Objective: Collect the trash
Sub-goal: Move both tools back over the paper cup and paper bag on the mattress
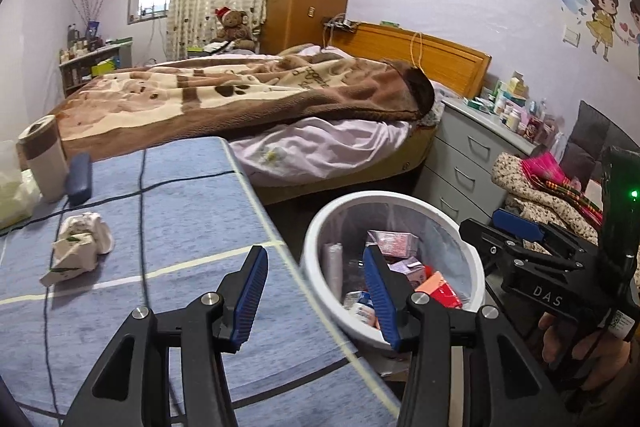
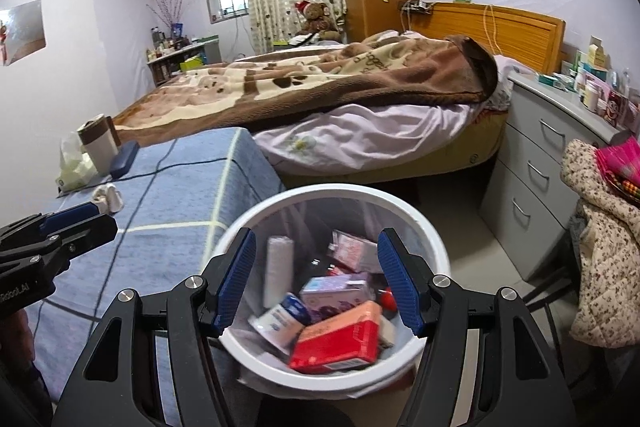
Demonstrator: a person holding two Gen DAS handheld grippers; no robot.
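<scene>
White letters "DAS" stand on the black body of the right gripper [image 1: 520, 231], seen from the left wrist view. From the right wrist view, the left gripper [image 2: 76, 215] carries white lettering cut off at the frame edge; the readable part is "Robot.AI". The blanket [image 2: 320, 79] on the bed bears dark printed writing near its head end, too distorted to read. Print on the boxes in the bin [image 2: 432, 239] is blurred.
</scene>
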